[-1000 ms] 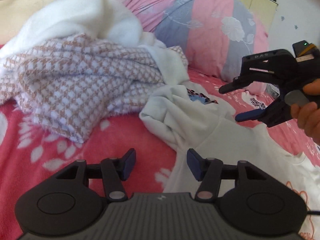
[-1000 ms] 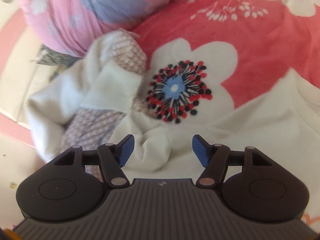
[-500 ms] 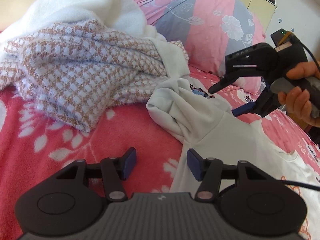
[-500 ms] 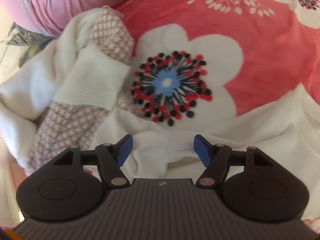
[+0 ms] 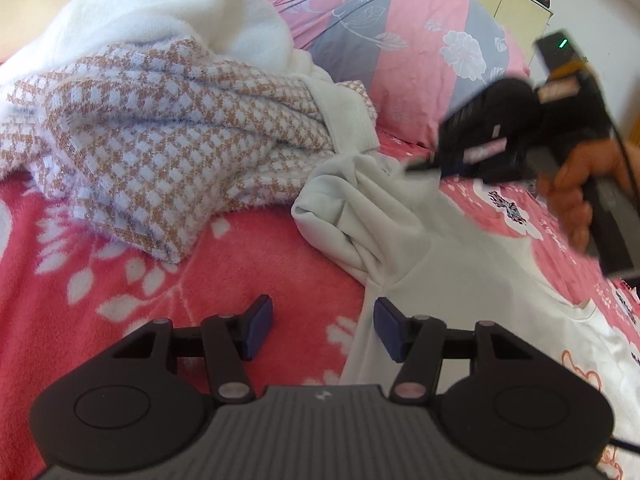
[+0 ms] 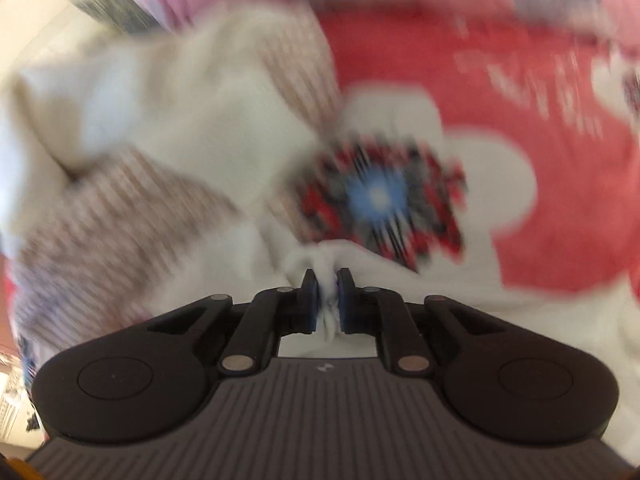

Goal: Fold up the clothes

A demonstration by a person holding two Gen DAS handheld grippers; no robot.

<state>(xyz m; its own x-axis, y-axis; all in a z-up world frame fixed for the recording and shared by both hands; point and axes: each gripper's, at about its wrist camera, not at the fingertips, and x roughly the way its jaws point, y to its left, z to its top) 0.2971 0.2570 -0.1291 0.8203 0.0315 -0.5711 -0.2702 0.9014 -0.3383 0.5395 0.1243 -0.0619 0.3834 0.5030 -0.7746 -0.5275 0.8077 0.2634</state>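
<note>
A white shirt (image 5: pixel 460 280) lies on the red floral bedspread (image 5: pixel 120 288), its sleeve bunched toward the far left (image 5: pixel 344 216). My left gripper (image 5: pixel 322 330) is open and empty, low over the bedspread at the shirt's left edge. My right gripper (image 6: pixel 327 296) is shut on a fold of the white shirt (image 6: pixel 400 332). It also shows in the left wrist view (image 5: pixel 424 166), blurred, at the bunched sleeve.
A brown-and-white checked sweater (image 5: pixel 160 148) with white lining lies heaped at the left, also blurred in the right wrist view (image 6: pixel 120 208). A pink and grey pillow (image 5: pixel 400 48) lies behind. A large flower print (image 6: pixel 384 196) is on the bedspread.
My right gripper moved down to the bunched sleeve and closed on the white shirt. My left gripper edged forward and stayed open.
</note>
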